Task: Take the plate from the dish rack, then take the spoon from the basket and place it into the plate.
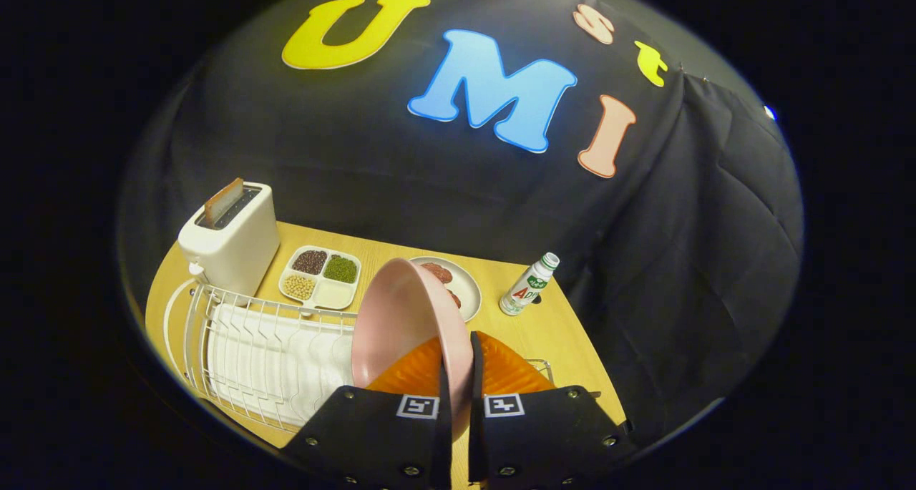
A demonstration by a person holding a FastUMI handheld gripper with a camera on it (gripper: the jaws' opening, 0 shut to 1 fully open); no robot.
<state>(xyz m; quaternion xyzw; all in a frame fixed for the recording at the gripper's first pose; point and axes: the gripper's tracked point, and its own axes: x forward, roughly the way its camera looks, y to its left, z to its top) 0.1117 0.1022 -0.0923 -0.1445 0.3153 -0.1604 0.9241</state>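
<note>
We see the gripper [458,383] with its two fingers drawn close together and clamped on the rim of the pink plate [404,318], one finger on each face of the rim, so that the plate hangs on edge and tilted, its hollow side turned toward the toaster [232,243]. We take the dish rack [257,354] as our landmark: the plate is held just above the end of the rack that lies nearest the fingers, and we cannot tell whether its lower edge touches the wires or has cleared them. The edgewise grip follows from the rack itself, since a plate stored upright between wires offers only its rim to a two-finger tool. Behind the plate an orange ribbed thing [501,368] sits by the same end of the rack; it may be the basket named in the task, though we make out no spoon there. A white ribbed tray [286,361] lies under the rack's wires. Beyond the rack, on the wooden table [565,332], stand the toaster with a slice of bread [223,199] in its slot, a divided dish [322,275] of beans and grains, a small white plate of food [464,284], and a bottle [528,285] further off. We judge the first step, lifting the plate out, to be under way; setting it flat on bare table comes before the spoon.
</note>
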